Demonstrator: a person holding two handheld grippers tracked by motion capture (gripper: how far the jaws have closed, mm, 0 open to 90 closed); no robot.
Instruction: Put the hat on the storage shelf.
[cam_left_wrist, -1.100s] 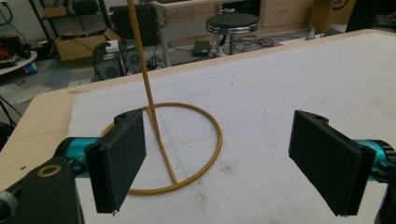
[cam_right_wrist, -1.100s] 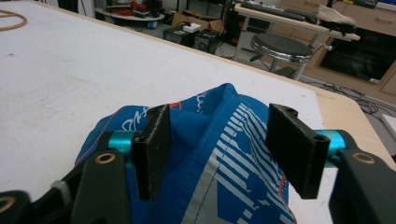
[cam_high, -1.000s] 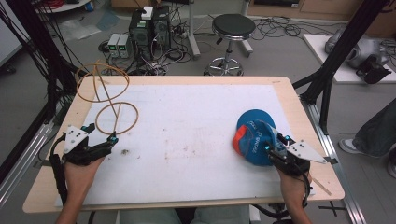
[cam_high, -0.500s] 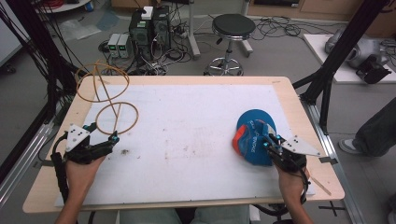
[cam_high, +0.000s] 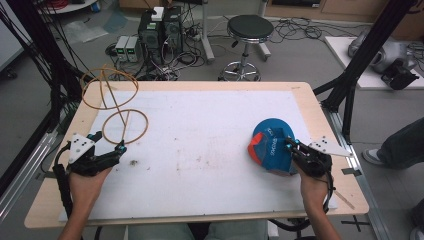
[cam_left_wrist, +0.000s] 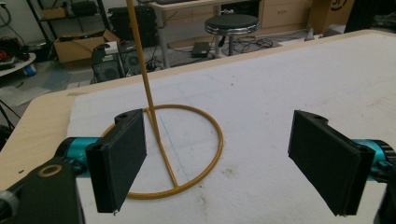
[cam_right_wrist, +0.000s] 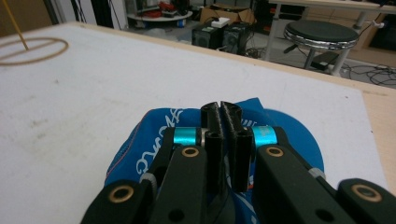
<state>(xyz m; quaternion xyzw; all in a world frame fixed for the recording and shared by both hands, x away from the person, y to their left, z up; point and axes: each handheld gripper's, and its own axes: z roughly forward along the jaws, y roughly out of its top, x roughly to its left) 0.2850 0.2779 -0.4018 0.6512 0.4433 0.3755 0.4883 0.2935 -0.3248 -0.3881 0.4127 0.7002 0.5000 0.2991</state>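
A blue cap (cam_high: 270, 145) with white lettering and an orange edge lies at the right of the white mat (cam_high: 200, 125). My right gripper (cam_high: 289, 144) sits at its near right edge. Its jaws have just been closing, and they now stand shut with the cap's fabric pinched between them. In the right gripper view the cap (cam_right_wrist: 154, 140) spreads under and around the right gripper (cam_right_wrist: 220, 109). My left gripper (cam_high: 108, 141) rests open at the left. Just beyond it is the base ring (cam_high: 125, 126) of a golden wire stand. Its base ring (cam_left_wrist: 221, 140) and upright rod (cam_left_wrist: 140, 56) show between the wide-apart jaws of the left gripper (cam_left_wrist: 218, 121), untouched.
The stand's upper ring (cam_high: 109, 89) leans out over the table's far left corner. Beyond the wooden table edge (cam_high: 310, 95) are a black stool (cam_high: 249, 27), computer boxes (cam_high: 160, 25) with cables, and black frame posts (cam_high: 370, 45). A person's leg (cam_high: 405, 145) is at the right.
The right gripper's jaws have closed from open onto the cap's edge. The left gripper and the wire stand have not moved.
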